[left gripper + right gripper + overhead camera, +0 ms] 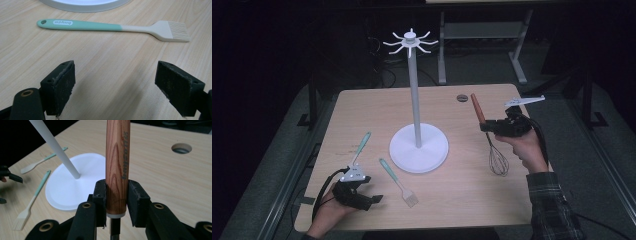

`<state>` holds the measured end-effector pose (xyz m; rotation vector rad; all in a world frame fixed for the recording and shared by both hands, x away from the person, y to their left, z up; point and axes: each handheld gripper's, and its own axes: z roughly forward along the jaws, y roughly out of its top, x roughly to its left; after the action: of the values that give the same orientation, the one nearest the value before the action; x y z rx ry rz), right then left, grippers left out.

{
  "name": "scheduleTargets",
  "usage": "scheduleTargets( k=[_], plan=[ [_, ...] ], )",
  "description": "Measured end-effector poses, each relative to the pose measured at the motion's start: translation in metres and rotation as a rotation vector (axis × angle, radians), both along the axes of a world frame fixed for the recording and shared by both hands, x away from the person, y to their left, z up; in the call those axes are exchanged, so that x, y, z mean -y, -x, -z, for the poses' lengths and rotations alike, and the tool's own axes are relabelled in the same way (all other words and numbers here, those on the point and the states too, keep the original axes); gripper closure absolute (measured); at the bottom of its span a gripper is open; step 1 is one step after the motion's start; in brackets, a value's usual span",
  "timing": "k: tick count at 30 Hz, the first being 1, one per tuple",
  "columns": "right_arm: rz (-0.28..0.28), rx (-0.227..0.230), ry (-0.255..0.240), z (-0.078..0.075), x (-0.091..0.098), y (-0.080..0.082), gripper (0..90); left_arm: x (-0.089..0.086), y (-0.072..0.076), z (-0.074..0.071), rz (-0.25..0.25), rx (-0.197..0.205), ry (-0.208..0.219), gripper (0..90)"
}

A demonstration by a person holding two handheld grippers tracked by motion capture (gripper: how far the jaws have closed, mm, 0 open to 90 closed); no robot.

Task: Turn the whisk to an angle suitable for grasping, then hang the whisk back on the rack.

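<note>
The white stand (417, 135) is blocking the tabletop (462, 195) centre, its pole rising high. The basting brush (398, 182) and what is probably a spatula (360, 148) are lying left of it; bare wood is staying open between base and whisk (493, 150).

The high view looks down on the table (462, 200) from the person's side. Both gripper views sit close above it, sharing the white stand (72, 187) and brush (112, 27).
</note>
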<state>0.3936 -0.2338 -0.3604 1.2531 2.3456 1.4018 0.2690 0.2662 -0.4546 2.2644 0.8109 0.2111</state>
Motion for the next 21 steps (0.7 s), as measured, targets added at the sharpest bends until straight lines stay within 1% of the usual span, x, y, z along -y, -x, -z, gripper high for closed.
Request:
scheduleTargets(
  k=[1,4,8,11,13,14,15,18,21],
  plan=[
    [0.000,0.010,-0.006,-0.002,0.000,0.001,70.4,0.000,0.000,0.000,-0.003,0.003,0.005,16.0],
    [-0.001,0.039,-0.017,-0.008,-0.001,0.004,70.4,-0.001,0.000,0.000,0.004,0.005,-0.006,16.0],
    [-0.007,0.074,-0.031,-0.017,-0.004,0.009,70.4,0.000,0.000,0.000,-0.003,0.003,0.005,16.0],
    [-0.008,0.097,-0.049,-0.023,-0.006,0.013,70.4,0.000,0.000,0.000,0.000,0.007,0.002,16.0],
    [-0.012,0.110,-0.060,-0.027,-0.008,0.015,70.4,0.000,0.001,0.000,-0.001,0.007,0.002,16.0],
    [-0.015,0.116,-0.068,-0.030,-0.009,0.016,70.4,0.000,0.001,0.000,-0.006,-0.002,0.009,16.0],
    [-0.019,0.122,-0.070,-0.032,-0.011,0.017,70.4,0.000,0.001,0.000,-0.005,0.005,0.011,16.0],
    [-0.025,0.142,-0.075,-0.038,-0.014,0.019,70.4,-0.001,0.000,0.000,0.001,0.007,0.002,16.0],
    [-0.038,0.156,-0.093,-0.045,-0.018,0.021,70.4,-0.001,0.000,0.000,0.000,0.008,0.001,16.0]
  ],
)
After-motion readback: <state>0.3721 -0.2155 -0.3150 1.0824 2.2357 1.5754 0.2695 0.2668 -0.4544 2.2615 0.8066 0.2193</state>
